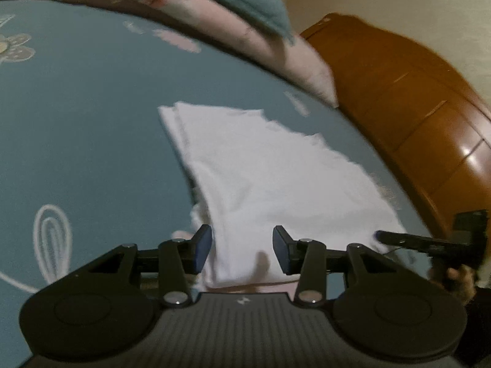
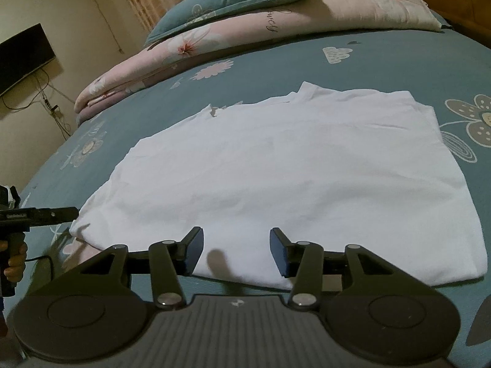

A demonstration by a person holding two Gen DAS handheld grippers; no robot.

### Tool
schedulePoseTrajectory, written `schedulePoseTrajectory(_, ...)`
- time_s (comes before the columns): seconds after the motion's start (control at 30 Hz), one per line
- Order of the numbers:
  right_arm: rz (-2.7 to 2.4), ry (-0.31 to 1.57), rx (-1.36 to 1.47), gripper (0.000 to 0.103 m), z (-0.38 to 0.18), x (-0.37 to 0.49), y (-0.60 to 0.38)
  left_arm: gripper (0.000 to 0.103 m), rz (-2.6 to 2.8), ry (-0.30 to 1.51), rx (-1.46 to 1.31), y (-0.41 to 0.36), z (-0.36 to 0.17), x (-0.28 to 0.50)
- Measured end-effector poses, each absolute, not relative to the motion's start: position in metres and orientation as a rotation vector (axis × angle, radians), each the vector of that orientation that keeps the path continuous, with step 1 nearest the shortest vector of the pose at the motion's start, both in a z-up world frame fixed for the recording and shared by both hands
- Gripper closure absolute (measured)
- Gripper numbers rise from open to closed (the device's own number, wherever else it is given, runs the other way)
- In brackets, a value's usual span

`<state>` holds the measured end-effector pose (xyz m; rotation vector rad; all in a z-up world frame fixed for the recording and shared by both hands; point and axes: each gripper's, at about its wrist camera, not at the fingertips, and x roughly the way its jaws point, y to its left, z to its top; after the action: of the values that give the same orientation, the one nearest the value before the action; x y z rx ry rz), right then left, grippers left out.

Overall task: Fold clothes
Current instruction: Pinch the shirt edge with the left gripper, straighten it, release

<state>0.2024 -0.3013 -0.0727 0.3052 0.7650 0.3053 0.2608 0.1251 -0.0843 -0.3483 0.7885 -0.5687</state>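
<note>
Lying flat on the blue bed sheet (image 2: 383, 61), the white shirt (image 2: 276, 168) is spread out with one long fold along its right side and its collar end pointing to the far side of the bed. In the right wrist view the right claw (image 2: 236, 253) hangs over the shirt's near edge, its two blue pads (image 2: 194, 253) apart at a middling width; the hem runs between them, but neither pad presses on the cloth, so nothing is gripped. A small shadow falls on the cloth between the pads.

At the left edge of that view the left claw (image 2: 72, 213) points in from the side, its tip just at the shirt's near left corner, with a hand (image 2: 13, 259) wrapped around its handle below.

In the left wrist view, which is blurred, the left claw (image 1: 242, 250) also stands partly open. The shirt (image 1: 270, 178) stretches away from it toward the far right, and a fold of the near corner lies between the pads (image 1: 204, 247), close to the left one; whether that pad touches the cloth I cannot tell. The right claw (image 1: 380, 236) reaches in from the right, its tip against the shirt's edge.

Beyond the shirt a pink flowered quilt (image 2: 245, 36) lies folded across the far end of the bed, with a blue pillow (image 2: 233, 0) on top. A brown wooden headboard (image 1: 414, 107) curves along the right of the left wrist view.
</note>
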Motion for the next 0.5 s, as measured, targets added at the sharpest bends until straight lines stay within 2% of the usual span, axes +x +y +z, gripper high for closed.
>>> schedulePoseTrajectory(0.13, 0.306, 0.770, 0.300, 0.050, -0.073, 0.201, -0.299, 0.060, -0.568, 0.841, -0.352, 0.125, -0.092, 0.262)
schedulePoseTrajectory(0.33, 0.295, 0.769, 0.306, 0.050, -0.072, 0.198, -0.300, 0.060, -0.616, 0.824, -0.413, 0.122, -0.088, 0.268)
schedulePoseTrajectory(0.5, 0.293, 0.760, 0.302, 0.050, -0.070, 0.191, -0.301, 0.060, -0.588, 0.909, -0.449, 0.129, -0.100, 0.270)
